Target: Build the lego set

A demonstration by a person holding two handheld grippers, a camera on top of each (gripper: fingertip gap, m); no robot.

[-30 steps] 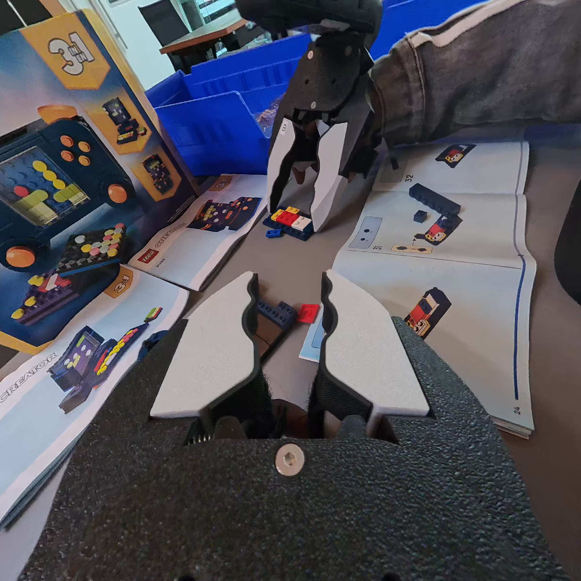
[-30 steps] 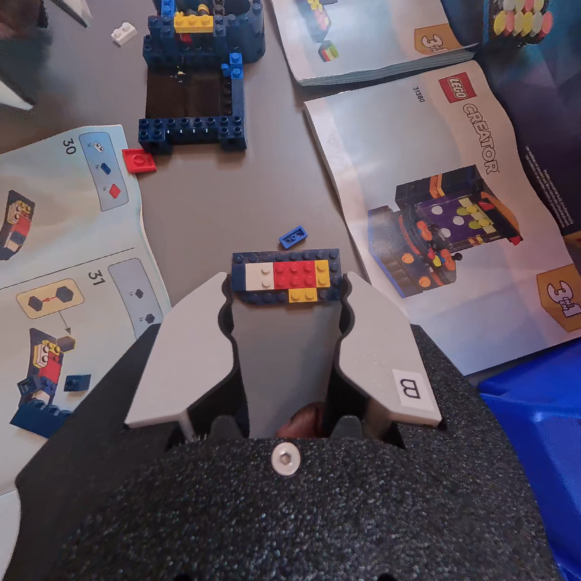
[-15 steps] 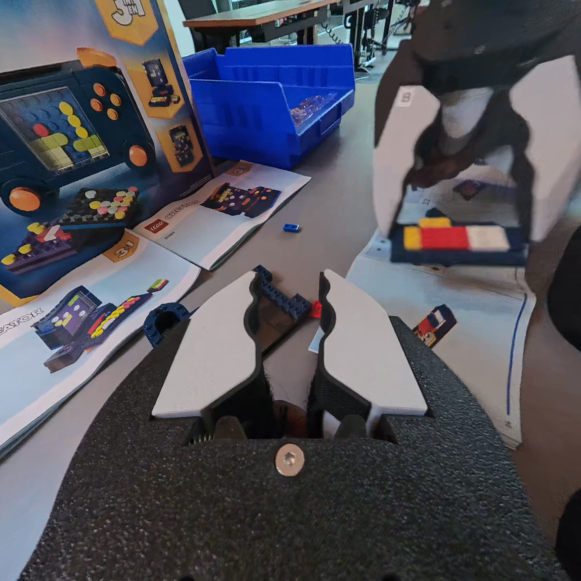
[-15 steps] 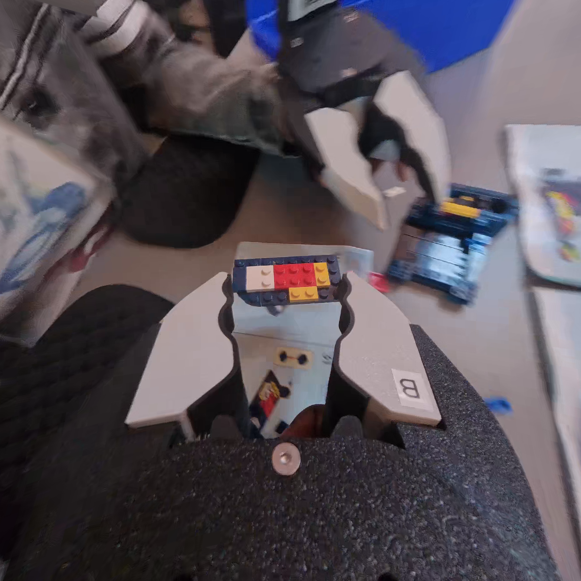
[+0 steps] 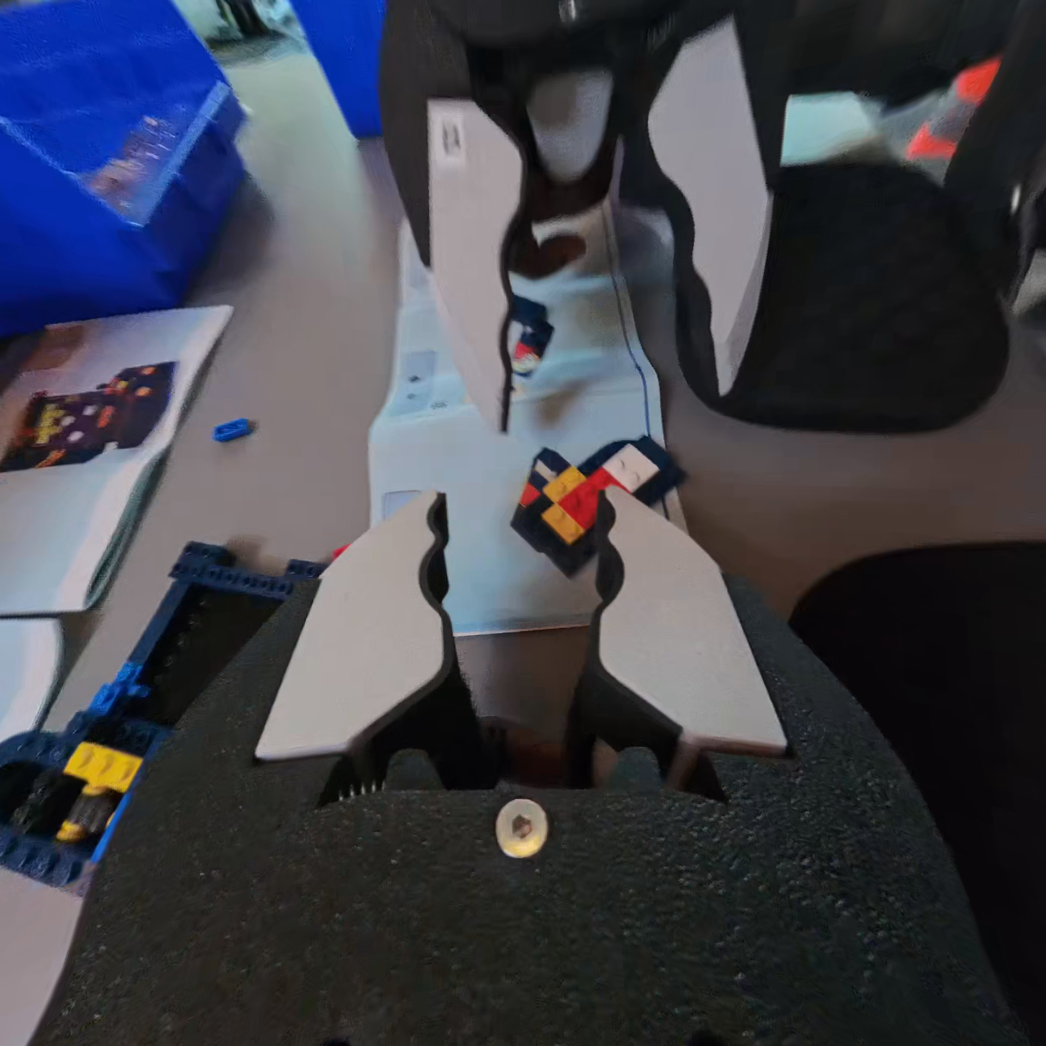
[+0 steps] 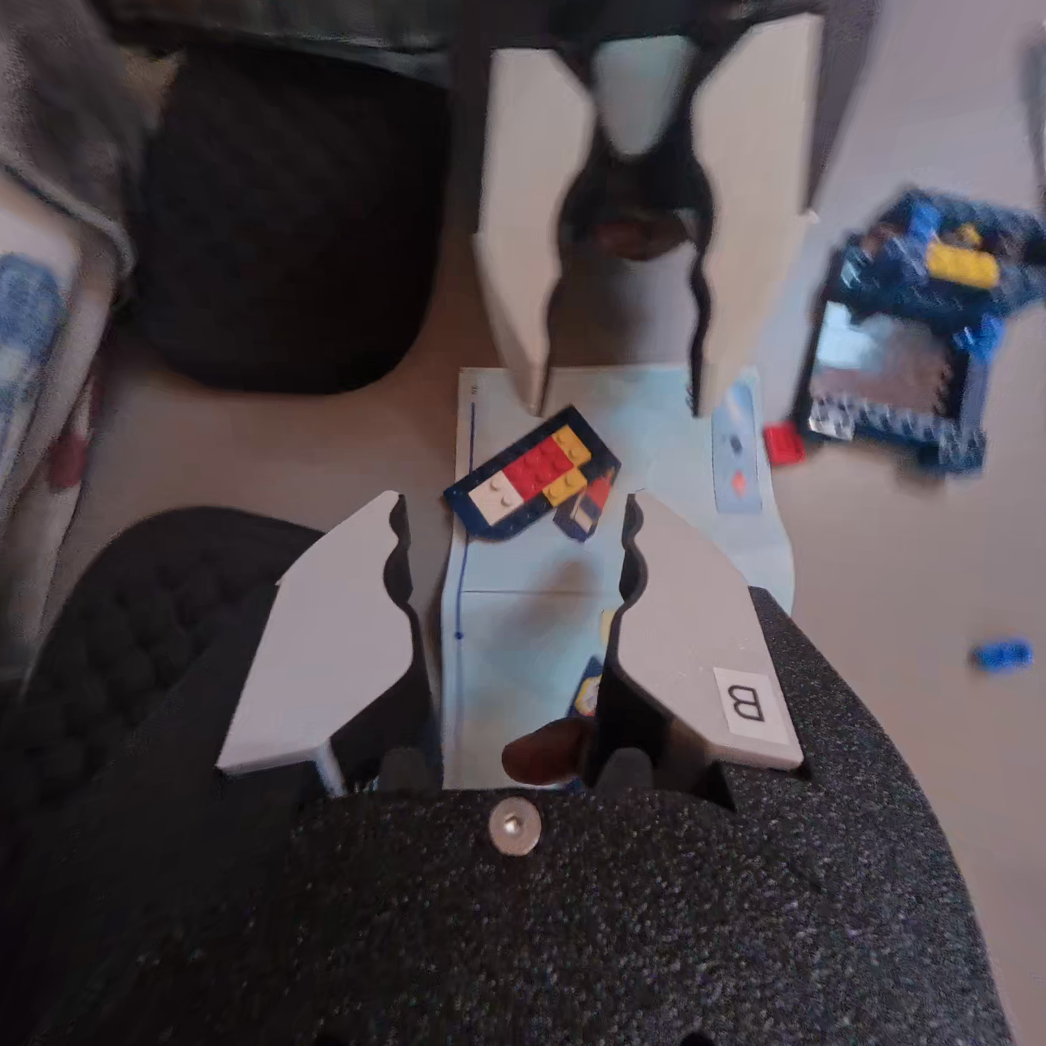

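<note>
While both tools hang over the open instruction booklet point(image 5: 453, 509), neither has anything in its grasp.

- Left gripper point(image 5: 521, 509): jaws released, a clear gap between the pale fingers with only booklet paper showing through it. Its 3 o'clock finger point(image 5: 668, 611) overlaps the near corner of the brick plate in its own view. Contact cannot be told from there. The right wrist view shows both left fingertips short of the plate, not pressing on it.
- Right gripper point(image 6: 515, 509): jaws spread wide, pads bare. The plate sits just beyond the tips, toward 12 o'clock, apart from both pads.
- Brick plate point(image 6: 532, 470): dark blue base topped with white, red and yellow bricks. It appears to lie skewed on the booklet page between the two facing tools, right beside a printed picture of a similar model. The frames are motion-blurred, so its exact seating is uncertain.
- Dark blue frame build point(image 6: 905, 368): on the worktop point(image 5: 317, 339) at 2 o'clock from the right gripper, well apart from the plate. A loose red piece point(image 6: 784, 444) is just beside its near corner.
- Small blue piece point(image 5: 232, 430): alone on the worktop at 10 o'clock from the left gripper, near a closed booklet point(image 5: 102, 424).
- Blue bin point(image 5: 102, 170): far off at 10 o'clock.
- Black cushion point(image 6: 271, 226): beyond the booklet at 11 o'clock from the right gripper.
</note>
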